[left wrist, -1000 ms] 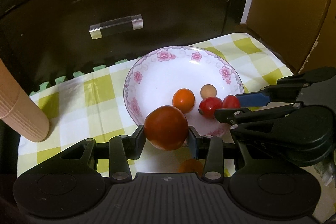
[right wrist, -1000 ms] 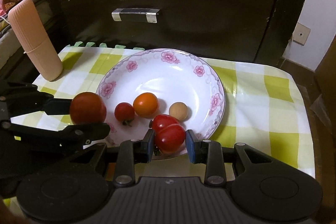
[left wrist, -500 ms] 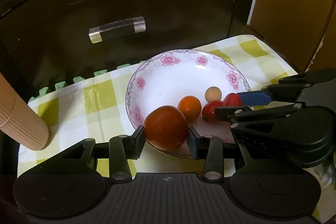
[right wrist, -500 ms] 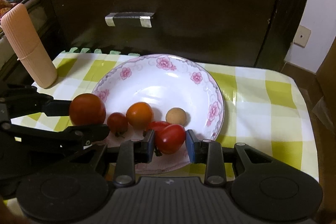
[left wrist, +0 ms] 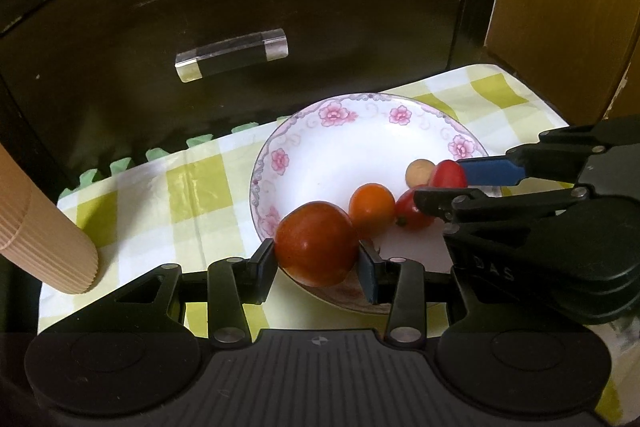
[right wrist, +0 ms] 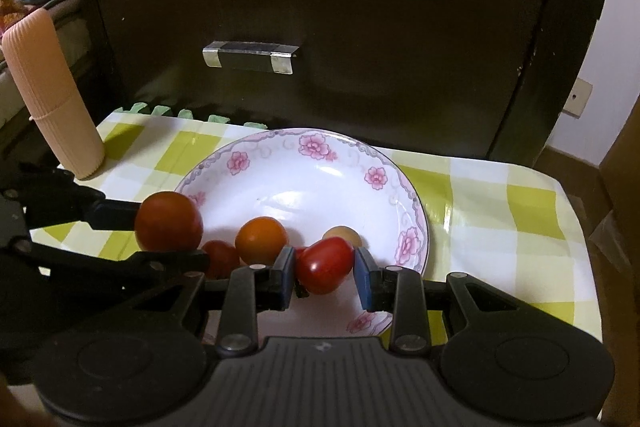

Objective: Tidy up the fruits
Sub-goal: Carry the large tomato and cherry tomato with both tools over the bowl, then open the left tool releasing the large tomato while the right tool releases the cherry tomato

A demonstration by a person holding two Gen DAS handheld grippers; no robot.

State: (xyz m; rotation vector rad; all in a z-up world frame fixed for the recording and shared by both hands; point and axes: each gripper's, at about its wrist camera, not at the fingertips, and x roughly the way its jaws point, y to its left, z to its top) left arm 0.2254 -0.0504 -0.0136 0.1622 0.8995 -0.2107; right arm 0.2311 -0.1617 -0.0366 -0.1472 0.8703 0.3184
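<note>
While over the plate (left wrist: 376, 131), left tool (left wrist: 318, 261) clenched around large tomato (left wrist: 316, 243); right tool (right wrist: 325, 277) around small tomato (right wrist: 324, 265).

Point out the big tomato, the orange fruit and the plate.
big tomato (left wrist: 316, 243), left wrist view, centre of its skin
orange fruit (right wrist: 261, 239), right wrist view, its front face
plate (right wrist: 316, 147), right wrist view, far flowered rim

The only legible lettering is "DAS", embossed black on black on the body of the right tool (left wrist: 466, 183) in the left wrist view, at about four o'clock in the frame. It may be part of a longer word.
</note>
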